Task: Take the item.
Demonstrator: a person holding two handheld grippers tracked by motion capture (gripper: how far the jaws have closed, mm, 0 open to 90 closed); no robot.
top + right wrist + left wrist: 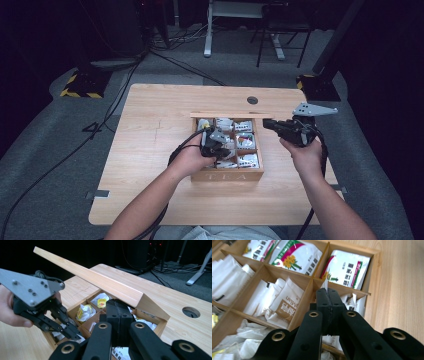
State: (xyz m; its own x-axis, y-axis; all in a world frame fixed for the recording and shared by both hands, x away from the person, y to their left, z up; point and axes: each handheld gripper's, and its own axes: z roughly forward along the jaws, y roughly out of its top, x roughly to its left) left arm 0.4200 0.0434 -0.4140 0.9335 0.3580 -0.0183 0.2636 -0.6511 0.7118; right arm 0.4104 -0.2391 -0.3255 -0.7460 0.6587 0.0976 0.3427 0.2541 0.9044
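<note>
Lid (100,281) of the tea box (227,175) is propped open by the right gripper (117,303), jaws pressed together at its edge (contact unclear). One white sachet (325,283) is pinched in the left gripper (327,293) over a corner compartment, not yet lifted clear.

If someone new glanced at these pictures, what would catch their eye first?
The wooden tea box at the table's middle, its compartments packed with sachets. The left gripper, fingers shut, pinches a white sachet at a divider. The right gripper sits against the raised lid.
</note>
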